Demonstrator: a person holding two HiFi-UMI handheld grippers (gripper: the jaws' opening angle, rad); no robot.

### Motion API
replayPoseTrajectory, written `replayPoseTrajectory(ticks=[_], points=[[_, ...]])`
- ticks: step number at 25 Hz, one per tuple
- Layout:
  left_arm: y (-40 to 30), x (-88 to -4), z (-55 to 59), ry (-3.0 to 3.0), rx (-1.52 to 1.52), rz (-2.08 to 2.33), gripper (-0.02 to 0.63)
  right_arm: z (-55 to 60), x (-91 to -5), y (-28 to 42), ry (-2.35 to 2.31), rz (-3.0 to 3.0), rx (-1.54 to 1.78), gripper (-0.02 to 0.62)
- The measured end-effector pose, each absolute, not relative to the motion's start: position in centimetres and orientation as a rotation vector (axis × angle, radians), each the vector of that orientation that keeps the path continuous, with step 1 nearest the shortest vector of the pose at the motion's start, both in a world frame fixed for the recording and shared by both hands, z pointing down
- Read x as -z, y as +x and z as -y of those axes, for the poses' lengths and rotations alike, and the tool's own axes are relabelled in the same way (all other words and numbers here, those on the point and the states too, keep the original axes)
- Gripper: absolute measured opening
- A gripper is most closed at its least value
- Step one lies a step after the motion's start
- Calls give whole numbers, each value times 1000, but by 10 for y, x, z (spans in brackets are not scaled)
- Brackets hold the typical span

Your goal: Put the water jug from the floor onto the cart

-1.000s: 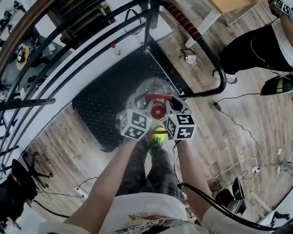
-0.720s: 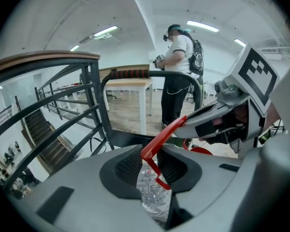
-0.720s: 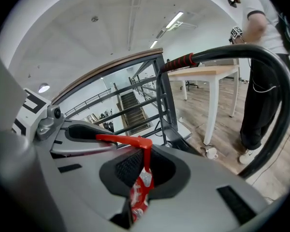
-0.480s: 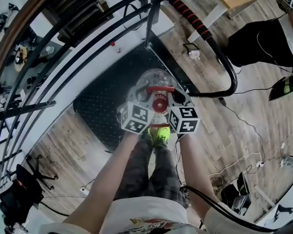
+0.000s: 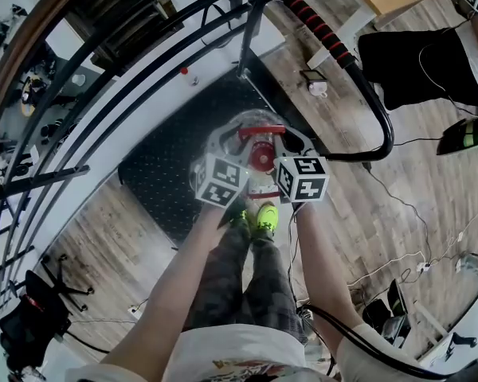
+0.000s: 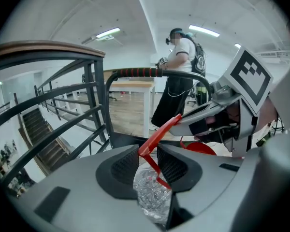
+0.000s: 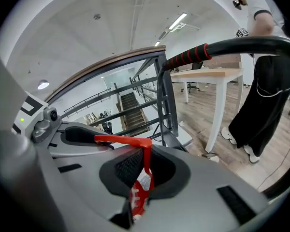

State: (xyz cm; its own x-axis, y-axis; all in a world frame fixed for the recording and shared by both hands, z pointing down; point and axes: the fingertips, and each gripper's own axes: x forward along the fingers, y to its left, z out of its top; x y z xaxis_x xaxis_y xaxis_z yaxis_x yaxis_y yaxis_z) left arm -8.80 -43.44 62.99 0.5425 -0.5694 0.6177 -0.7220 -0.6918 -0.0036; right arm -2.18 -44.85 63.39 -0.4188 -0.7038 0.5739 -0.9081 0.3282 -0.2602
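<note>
The left gripper (image 6: 152,164) has its jaws slightly apart and the right gripper (image 7: 139,174) has its jaws nearly together, each clamping the red handle (image 5: 260,130) of the clear water jug (image 5: 237,127), which is held over the cart's black deck (image 5: 163,173); the red-and-white label (image 7: 137,193) is too blurred to read.

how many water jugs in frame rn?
1. The water jug is over the edge of the black cart deck, with the left tongs and right tongs both closed on its red handle. Others could be out of view.
</note>
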Motion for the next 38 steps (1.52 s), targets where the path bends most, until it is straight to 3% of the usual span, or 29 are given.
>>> replayPoseTrajectory(ticks=[38], points=[[-91,-646,476,2563,-848,1115,98,531,-661,-14,1475,2224,-791,32]])
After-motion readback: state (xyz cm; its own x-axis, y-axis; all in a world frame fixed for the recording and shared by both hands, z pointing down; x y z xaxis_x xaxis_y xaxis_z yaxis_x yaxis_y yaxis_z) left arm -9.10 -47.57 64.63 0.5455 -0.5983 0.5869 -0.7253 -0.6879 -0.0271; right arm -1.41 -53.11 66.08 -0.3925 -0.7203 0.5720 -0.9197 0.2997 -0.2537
